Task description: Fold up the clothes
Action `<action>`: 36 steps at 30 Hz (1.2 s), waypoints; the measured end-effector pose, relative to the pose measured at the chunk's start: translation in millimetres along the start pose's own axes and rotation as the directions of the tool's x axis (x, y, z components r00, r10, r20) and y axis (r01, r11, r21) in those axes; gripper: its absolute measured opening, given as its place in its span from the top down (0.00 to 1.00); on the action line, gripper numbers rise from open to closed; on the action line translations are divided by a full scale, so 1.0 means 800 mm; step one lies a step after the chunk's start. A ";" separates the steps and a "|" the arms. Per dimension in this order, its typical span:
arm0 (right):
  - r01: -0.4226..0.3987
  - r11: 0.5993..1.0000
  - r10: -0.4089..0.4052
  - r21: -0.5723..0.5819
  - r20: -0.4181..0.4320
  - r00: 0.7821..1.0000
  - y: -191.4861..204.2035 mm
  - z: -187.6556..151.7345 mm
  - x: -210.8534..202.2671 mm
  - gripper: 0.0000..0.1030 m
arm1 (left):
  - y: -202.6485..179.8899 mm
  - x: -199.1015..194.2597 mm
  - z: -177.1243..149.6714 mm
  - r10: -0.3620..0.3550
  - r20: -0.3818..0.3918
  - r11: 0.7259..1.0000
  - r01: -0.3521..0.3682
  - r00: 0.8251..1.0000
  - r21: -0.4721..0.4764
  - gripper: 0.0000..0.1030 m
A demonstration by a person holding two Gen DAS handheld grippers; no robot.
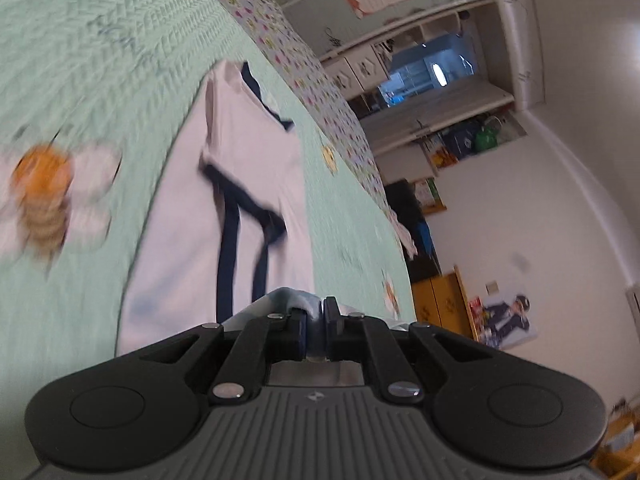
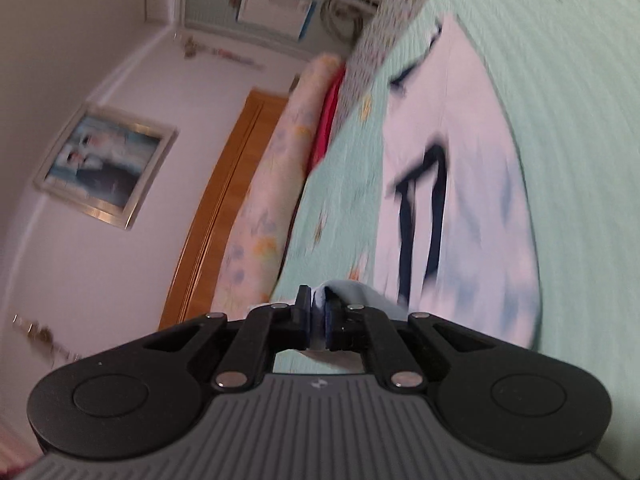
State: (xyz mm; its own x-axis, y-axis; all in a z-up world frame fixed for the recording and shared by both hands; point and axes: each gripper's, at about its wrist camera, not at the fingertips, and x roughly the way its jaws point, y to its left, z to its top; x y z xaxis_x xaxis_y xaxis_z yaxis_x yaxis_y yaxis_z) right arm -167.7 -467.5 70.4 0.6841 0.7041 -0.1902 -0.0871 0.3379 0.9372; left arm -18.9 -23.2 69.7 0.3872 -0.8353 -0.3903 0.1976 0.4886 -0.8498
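A white T-shirt [image 1: 248,168] with navy trim lies flat on a mint green bedspread [image 1: 100,60], its sleeves folded inward so the navy cuffs meet near the middle. My left gripper [image 1: 315,320] is shut on a pale blue fold of the shirt's near hem. In the right wrist view the same T-shirt [image 2: 472,168] stretches away over the bedspread [image 2: 568,92]. My right gripper [image 2: 318,316] is shut on the other near corner of the hem, with cloth pinched between the pads. Both views are tilted and blurred by motion.
An orange bee print [image 1: 44,196] marks the bedspread at left. A wooden headboard [image 2: 224,208] and floral pillows [image 2: 272,184] line one bed edge. A framed picture [image 2: 104,164] hangs on the wall; shelves and a cabinet [image 1: 440,304] stand past the other edge.
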 end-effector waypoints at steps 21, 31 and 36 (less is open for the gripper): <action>0.057 0.918 -0.061 0.391 -0.003 0.998 -0.136 0.156 0.128 0.56 | 0.112 0.080 0.134 -0.045 0.037 0.942 0.055 0.998 -0.332 0.66; 0.068 0.989 -0.045 0.129 -0.173 0.984 -0.082 0.137 0.170 0.54 | 0.059 0.137 0.110 -0.050 -0.157 0.991 0.029 0.986 -0.134 0.64; 0.221 0.973 -0.209 0.065 -0.154 0.966 -0.110 0.152 0.209 0.75 | 0.071 0.174 0.111 0.022 -0.174 0.995 -0.038 0.985 -0.087 0.64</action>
State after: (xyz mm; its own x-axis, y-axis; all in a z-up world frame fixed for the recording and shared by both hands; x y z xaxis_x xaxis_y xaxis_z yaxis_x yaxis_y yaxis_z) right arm 42.5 -455.6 -7.9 0.5670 0.7056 -0.4251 0.1140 0.4439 0.8888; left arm 126.2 -89.3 -1.0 0.2290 -0.8553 -0.4648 0.1036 0.4962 -0.8620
